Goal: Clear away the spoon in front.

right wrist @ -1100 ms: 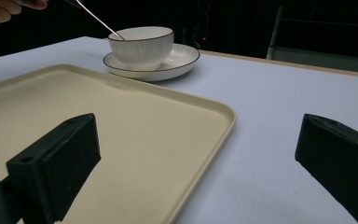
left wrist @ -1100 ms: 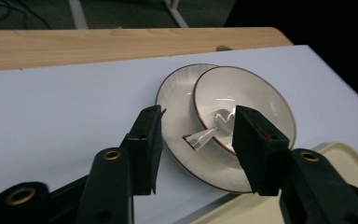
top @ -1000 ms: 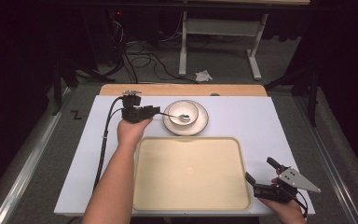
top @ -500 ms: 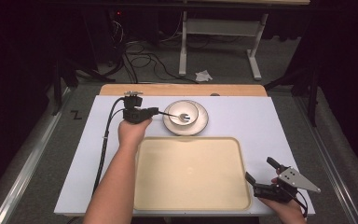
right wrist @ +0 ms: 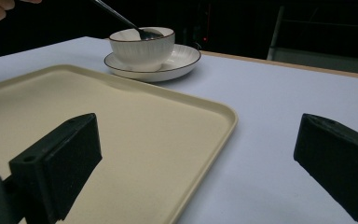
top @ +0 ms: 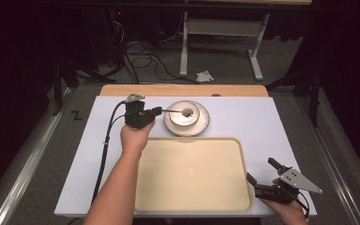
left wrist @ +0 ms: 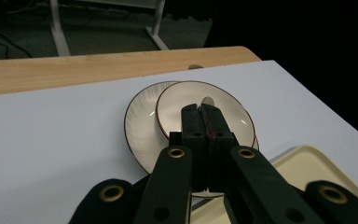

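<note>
1. White board (top: 262, 126) covers most of the tabletop, and a strip of pale wood (top: 183, 90) shows along its far edge.
2. Grey carpet (top: 33, 154) lies around the table; beyond it the room is dark, with loose cables (top: 145, 56) on the floor, the white legs of another table (top: 215, 33) and a crumpled white scrap (top: 205, 76) near them.
3. Cream tray (top: 192, 197) sits on the near half of the board, flat.
4. Saucer (top: 201, 125) stands on the board just beyond the tray's far rim, and a white bowl (top: 186, 112) with a dark edge line sits on it.
5. Spoon (top: 171, 111) reaches from the bowl toward the left; its scoop rests inside the bowl and its handle slants up out of it.
6. Left gripper (top: 158, 111) is just left of the bowl; its jaws have just been closing and now pinch the spoon's handle, pressed tightly together in the left gripper view.
7. Right gripper (top: 262, 176) rests at the near right corner of the board beside the tray, well apart from the bowl, its jaws spread wide with nothing between them.
</note>
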Motion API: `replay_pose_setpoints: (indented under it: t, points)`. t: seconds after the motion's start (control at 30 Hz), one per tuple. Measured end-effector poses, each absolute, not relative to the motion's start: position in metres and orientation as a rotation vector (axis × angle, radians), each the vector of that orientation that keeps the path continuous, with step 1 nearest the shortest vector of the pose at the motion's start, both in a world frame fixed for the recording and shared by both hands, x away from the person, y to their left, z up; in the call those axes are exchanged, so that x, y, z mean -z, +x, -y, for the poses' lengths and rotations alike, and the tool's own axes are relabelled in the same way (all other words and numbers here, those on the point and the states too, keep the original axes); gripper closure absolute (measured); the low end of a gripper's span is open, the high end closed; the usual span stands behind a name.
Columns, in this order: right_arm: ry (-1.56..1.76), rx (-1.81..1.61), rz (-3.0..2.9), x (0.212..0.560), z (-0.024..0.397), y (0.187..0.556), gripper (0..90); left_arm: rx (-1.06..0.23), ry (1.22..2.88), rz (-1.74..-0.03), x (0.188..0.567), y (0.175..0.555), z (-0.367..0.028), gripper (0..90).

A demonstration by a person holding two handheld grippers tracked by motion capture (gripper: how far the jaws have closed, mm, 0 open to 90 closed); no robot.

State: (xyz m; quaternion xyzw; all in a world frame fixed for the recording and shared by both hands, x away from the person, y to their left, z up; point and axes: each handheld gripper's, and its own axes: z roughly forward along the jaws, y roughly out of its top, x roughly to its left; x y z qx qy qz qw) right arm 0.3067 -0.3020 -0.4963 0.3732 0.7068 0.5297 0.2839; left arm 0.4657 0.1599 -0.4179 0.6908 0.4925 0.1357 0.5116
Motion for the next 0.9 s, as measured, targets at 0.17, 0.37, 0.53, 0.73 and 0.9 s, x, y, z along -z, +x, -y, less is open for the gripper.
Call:
replay_pose_setpoints:
  t: [0.17, 0.37, 0.53, 0.73, 0.9]
  points:
    - [1.005, -1.416, -1.890, 0.496, 0.302, 0.306, 1.5, -0.398, 1.614, -1.160, 0.415, 0.450, -0.168, 89.7]
    - [1.001, -1.414, -1.891, 0.497, 0.302, 0.306, 1.5, -0.424, 1.579, -1.131, 0.413, 0.436, -0.175, 89.7]
    - [1.003, -1.410, -1.892, 0.496, 0.301, 0.306, 1.6, -0.449, 1.578, -1.089, 0.414, 0.421, -0.177, 89.7]
    - [1.000, -1.412, -1.890, 0.496, 0.301, 0.305, 1.6, -0.465, 1.552, -1.063, 0.415, 0.407, -0.176, 89.7]
    - [0.993, -1.408, -1.890, 0.497, 0.302, 0.306, 1.6, -0.476, 1.542, -1.037, 0.413, 0.394, -0.176, 89.7]
